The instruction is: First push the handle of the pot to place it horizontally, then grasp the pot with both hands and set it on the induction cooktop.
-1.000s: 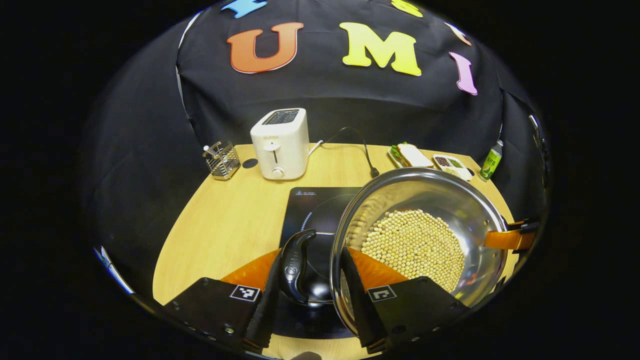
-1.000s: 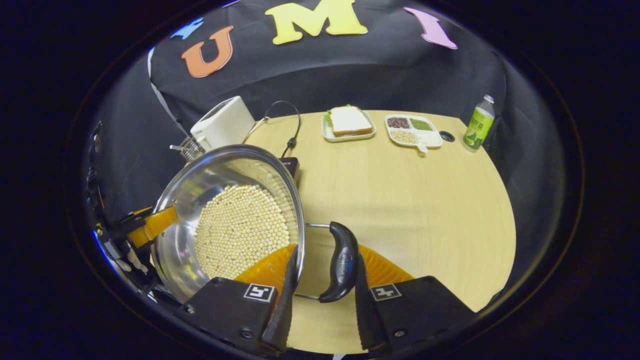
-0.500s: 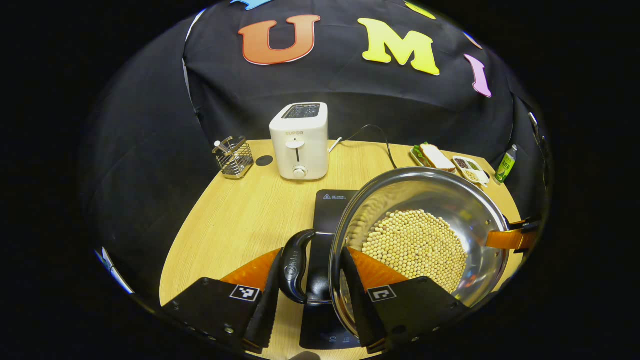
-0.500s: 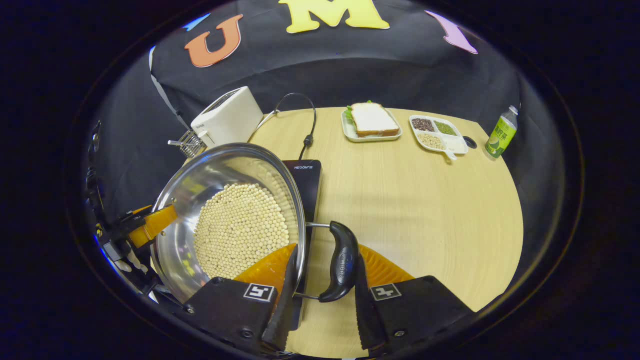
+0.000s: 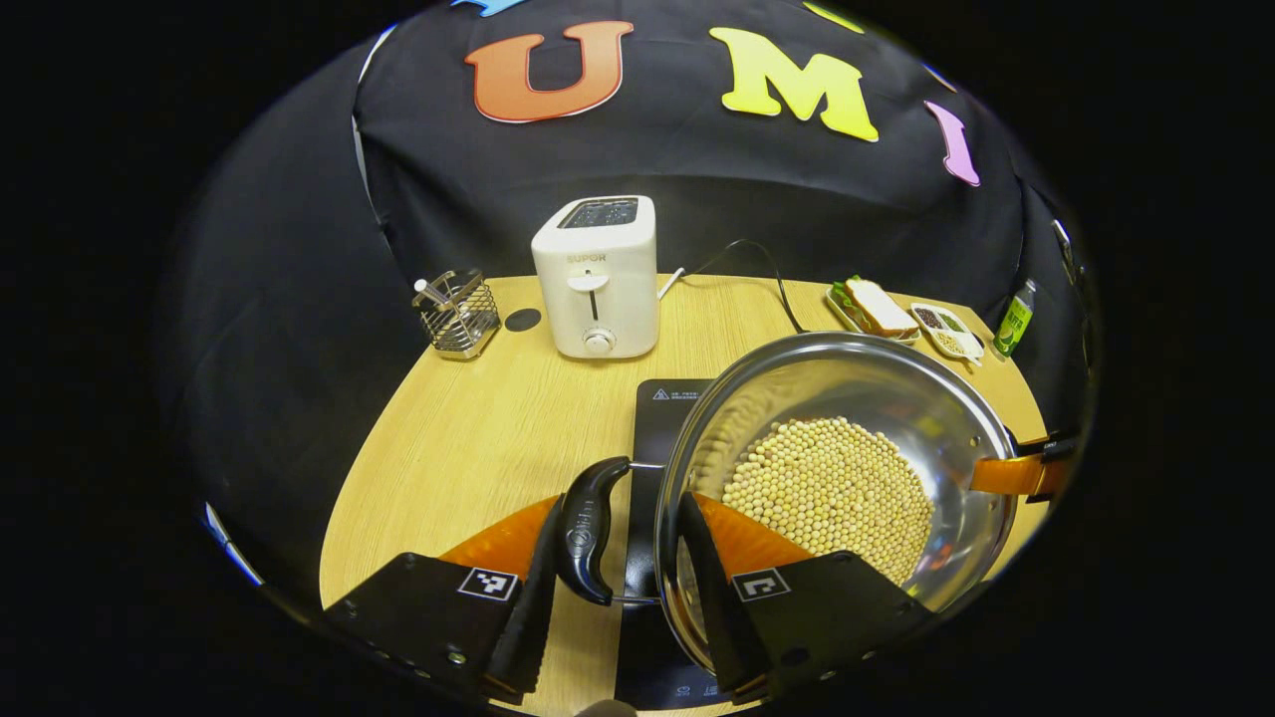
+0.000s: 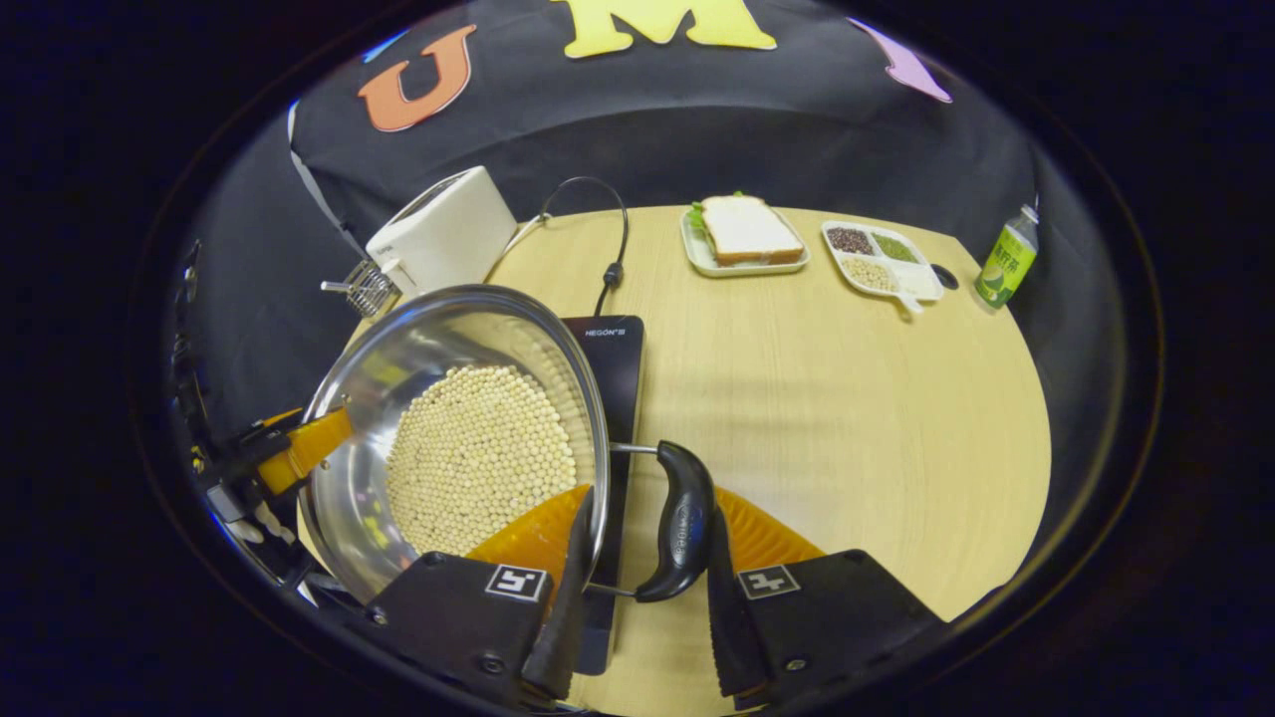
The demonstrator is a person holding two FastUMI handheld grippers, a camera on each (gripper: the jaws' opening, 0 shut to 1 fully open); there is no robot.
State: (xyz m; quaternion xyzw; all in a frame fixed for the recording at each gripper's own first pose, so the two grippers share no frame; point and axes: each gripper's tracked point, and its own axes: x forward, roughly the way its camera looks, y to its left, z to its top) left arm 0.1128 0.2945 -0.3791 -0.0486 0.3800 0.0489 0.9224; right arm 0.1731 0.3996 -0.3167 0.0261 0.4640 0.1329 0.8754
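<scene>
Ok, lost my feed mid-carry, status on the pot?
Left tool and right tool each straddle a pot handle. Pot of beans held over the cooktop, not set down. Nothing in the way.

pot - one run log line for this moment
phase: carry | pot: held over cooktop, beans inside | left gripper: on left handle | right gripper: on right handle

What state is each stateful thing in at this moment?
pot: held up, full of beans, over the cooktop's right part.
left gripper: fingers straddle rim and handle.
right gripper: same on its handle.
induction cooktop: bare.
toaster: lever up.
bottle: upright.
</scene>
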